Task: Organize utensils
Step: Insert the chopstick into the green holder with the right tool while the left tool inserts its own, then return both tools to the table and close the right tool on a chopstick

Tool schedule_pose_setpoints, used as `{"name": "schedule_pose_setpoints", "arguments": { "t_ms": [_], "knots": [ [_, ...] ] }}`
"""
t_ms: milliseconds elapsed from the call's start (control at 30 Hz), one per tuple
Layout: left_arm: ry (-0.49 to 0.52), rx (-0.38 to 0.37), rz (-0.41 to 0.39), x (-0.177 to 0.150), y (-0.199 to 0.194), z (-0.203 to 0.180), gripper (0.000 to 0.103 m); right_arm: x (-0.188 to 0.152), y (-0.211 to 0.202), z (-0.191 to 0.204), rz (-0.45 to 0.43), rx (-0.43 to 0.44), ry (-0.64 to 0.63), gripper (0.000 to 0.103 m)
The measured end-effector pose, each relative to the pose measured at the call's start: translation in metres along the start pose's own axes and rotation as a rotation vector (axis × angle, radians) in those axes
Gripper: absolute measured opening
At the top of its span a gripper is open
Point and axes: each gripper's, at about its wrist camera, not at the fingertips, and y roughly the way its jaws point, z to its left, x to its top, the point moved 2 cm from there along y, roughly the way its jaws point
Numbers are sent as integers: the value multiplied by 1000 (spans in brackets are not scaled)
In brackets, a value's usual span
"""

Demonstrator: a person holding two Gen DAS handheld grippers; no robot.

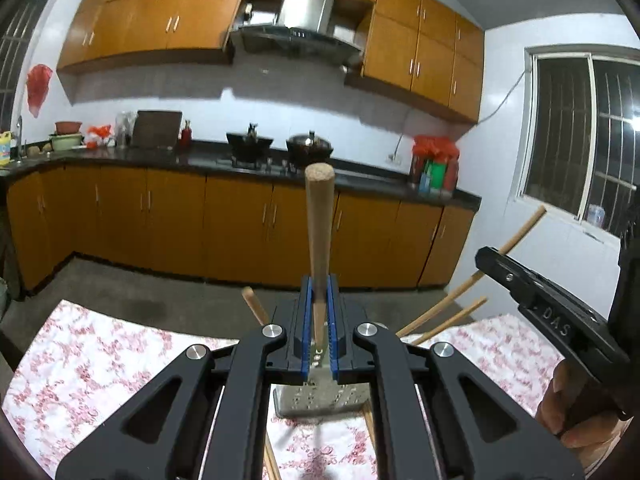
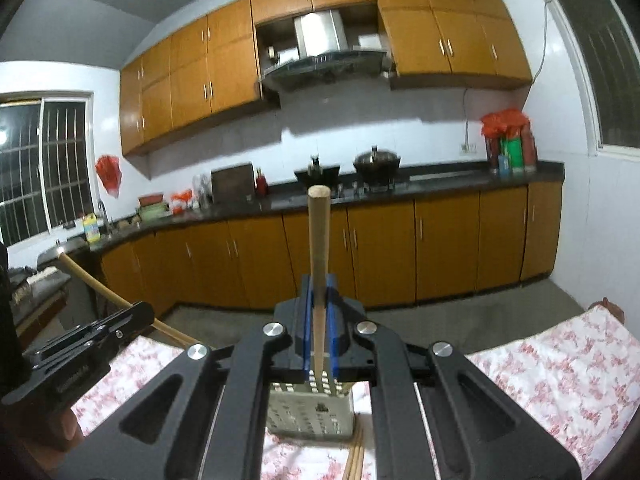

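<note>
Left gripper point(image 1: 318, 312) pinching one chopstick point(image 1: 319, 236), right gripper point(image 2: 319, 312) pinching another point(image 2: 319, 248)

Each handheld gripper was built of matte black plastic: two broad arms with rounded triangular cut-outs, joined by round silver pivot screws. On the left gripper point(image 1: 319, 312), blue ribbed pads point(image 1: 306, 320) lined the black fingers; the right gripper point(image 2: 319, 320) matched it, blue pads point(image 2: 306, 324) included. At four o'clock in the left wrist view, the right tool's black side carried embossed lettering and one small screw, a bare hand point(image 1: 576, 412) around its grip.
</note>
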Motion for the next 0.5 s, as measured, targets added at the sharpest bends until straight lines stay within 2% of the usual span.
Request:
{"name": "schedule_pose_setpoints", "arguments": {
  "t_ms": [100,167,233,267,367,500],
  "knots": [
    [-15,-5,40,-8,12,3,7,-8,8,0,32,-2,5,11],
    [-32,-10,50,-10,14,7,8,-10,7,2,32,-2,2,18],
    [-38,-13,51,-11,13,10,9,-10,2,1,17,-6,0,29],
    [-39,-14,48,-11,13,11,11,-9,0,0,11,-5,-1,29],
    [-48,-17,29,-7,9,12,31,-6,-5,-2,0,-6,4,31],
    [-60,-27,-2,-1,1,12,36,-3,-13,-3,-16,-9,7,32]
  ]
}}
